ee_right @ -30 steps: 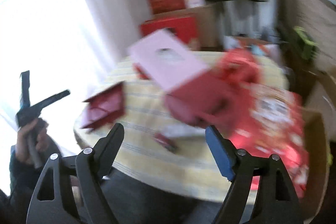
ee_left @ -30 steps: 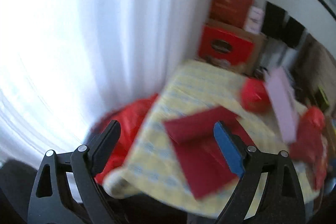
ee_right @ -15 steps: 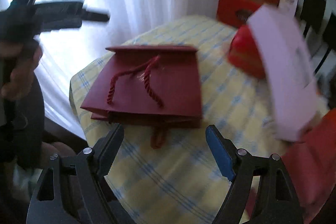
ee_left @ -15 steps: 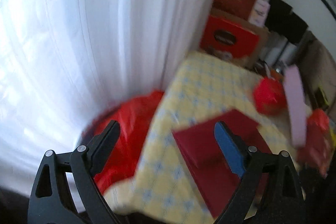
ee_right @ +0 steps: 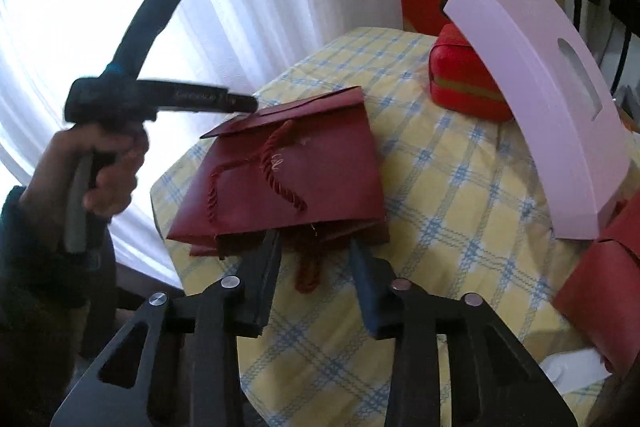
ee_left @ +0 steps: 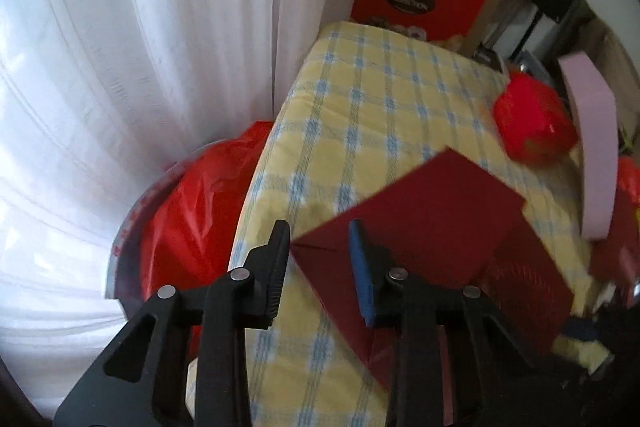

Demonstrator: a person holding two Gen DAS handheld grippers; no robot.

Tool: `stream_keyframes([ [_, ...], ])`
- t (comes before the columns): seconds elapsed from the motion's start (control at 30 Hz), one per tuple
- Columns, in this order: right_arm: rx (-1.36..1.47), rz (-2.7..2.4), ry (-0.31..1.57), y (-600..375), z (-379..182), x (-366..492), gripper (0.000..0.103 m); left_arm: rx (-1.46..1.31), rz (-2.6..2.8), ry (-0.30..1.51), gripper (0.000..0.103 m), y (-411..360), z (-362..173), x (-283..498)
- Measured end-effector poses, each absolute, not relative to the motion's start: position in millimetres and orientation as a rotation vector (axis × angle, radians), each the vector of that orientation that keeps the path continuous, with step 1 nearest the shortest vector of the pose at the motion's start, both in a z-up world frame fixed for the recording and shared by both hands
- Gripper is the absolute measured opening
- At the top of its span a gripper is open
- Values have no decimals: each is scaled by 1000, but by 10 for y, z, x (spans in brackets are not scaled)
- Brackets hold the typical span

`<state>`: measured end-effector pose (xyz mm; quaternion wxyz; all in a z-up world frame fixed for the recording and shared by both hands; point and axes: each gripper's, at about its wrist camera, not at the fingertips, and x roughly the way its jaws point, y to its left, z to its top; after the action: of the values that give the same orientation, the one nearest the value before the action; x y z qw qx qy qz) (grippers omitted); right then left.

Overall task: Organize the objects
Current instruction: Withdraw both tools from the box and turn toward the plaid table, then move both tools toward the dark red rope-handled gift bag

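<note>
i see the dark red paper gift bag lying flat on the yellow and blue checked cloth of the worktop, near its edge by the white curtain. my right tool sits at the bag's near, folded bottom edge; its jaws have just been closing and now stand narrow, with that edge and a red cord loop between the tips. i cannot tell whether the pads press on the bag. my left tool is over the bag's corner at the curtain side; its jaws have just been closing too, part open, the corner showing between the tips, and i cannot tell whether they pinch it. in the right wrist view a hand holds that left tool above the bag's far left corner.

beyond the bag stands a red case, and a pale pink carrier box leans over the right side of the worktop. a red plastic bag hangs below the worktop edge by the curtain.

the bag's long axis runs left to right in the right wrist view, its open mouth facing away from me and its twisted cord handle lying on top.
</note>
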<state>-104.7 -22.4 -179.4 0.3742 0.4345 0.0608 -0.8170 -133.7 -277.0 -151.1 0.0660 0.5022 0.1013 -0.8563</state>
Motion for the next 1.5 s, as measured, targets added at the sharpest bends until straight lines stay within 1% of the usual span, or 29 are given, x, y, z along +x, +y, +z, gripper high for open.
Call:
stream_keyframes([
  [0.03, 1109, -2091, 149, -212, -1789, -1042, 26, 1541, -2580, 289, 21, -2731, -1483, -1264],
  [0.07, 1115, -2094, 141, -199, -1781, -1044, 23, 1562, -2584, 290, 21, -2712, -1438, -1208],
  [0.13, 1122, -2101, 109, -158, -1765, -1072, 22, 1613, -2603, 298, 20, -2595, -1397, -1138],
  [0.27, 1145, -2153, 26, 65, -1710, -1129, 20, 1683, -2617, 217, 20, -2281, -1365, -885],
  [0.33, 1148, -2173, -64, 212, -1668, -1150, 18, 1716, -2634, 251, 20, -2176, -1346, -791],
  [0.4, 1156, -2203, -130, 381, -1629, -1139, 17, 1769, -2662, 319, 20, -2072, -1277, -641],
  [0.5, 1144, -2309, -143, 610, -1516, -1057, 17, 1729, -2774, 529, 20, -2041, -1007, -362],
  [0.53, 1133, -2328, -170, 704, -1474, -1031, 20, 1710, -2794, 558, 20, -2037, -924, -311],
  [0.57, 1128, -2349, -196, 804, -1426, -1004, 25, 1692, -2802, 557, 20, -2015, -858, -306],
  [0.6, 1125, -2381, -207, 898, -1379, -980, 26, 1658, -2809, 538, 20, -2016, -784, -277],
  [0.67, 1130, -2411, -243, 1032, -1327, -974, 28, 1609, -2786, 520, 25, -2043, -741, -265],
  [0.7, 1141, -2405, -281, 1089, -1317, -986, 29, 1610, -2762, 521, 28, -2063, -771, -297],
  [0.73, 1157, -2388, -329, 1150, -1320, -986, 31, 1623, -2736, 525, 29, -2088, -828, -346],
  [0.8, 1191, -2342, -385, 1175, -1368, -1004, 31, 1622, -2696, 520, 29, -2106, -929, -394],
  [0.87, 1219, -2312, -378, 1145, -1393, -934, 34, 1578, -2690, 521, 29, -2142, -1028, -448],
  [0.9, 1230, -2300, -370, 1119, -1398, -905, 35, 1556, -2713, 566, 31, -2165, -1058, -486],
  [0.93, 1240, -2287, -365, 1081, -1403, -889, 37, 1549, -2728, 612, 36, -2193, -1087, -515],
  [1.0, 1262, -2266, -350, 1025, -1421, -795, 38, 1556, -2718, 685, 38, -2231, -1179, -606],
  [1.07, 1285, -2245, -314, 888, -1451, -782, 40, 1576, -2709, 627, 38, -2176, -1266, -669],
  [1.17, 1309, -2168, -312, 725, -1536, -765, 40, 1645, -2687, 543, 37, -2038, -1406, -713],
  [1.27, 1332, -2137, -281, 565, -1624, -741, 41, 1643, -2696, 519, 37, -1961, -1478, -711],
  [1.43, 1340, -2131, -289, 415, -1688, -788, 41, 1643, -2721, 474, 37, -1894, -1502, -722],
  [1.47, 1336, -2138, -278, 379, -1679, -803, 38, 1649, -2727, 489, 37, -1906, -1499, -722],
  [1.5, 1329, -2152, -257, 348, -1669, -801, 32, 1656, -2730, 507, 37, -1924, -1495, -718],
])
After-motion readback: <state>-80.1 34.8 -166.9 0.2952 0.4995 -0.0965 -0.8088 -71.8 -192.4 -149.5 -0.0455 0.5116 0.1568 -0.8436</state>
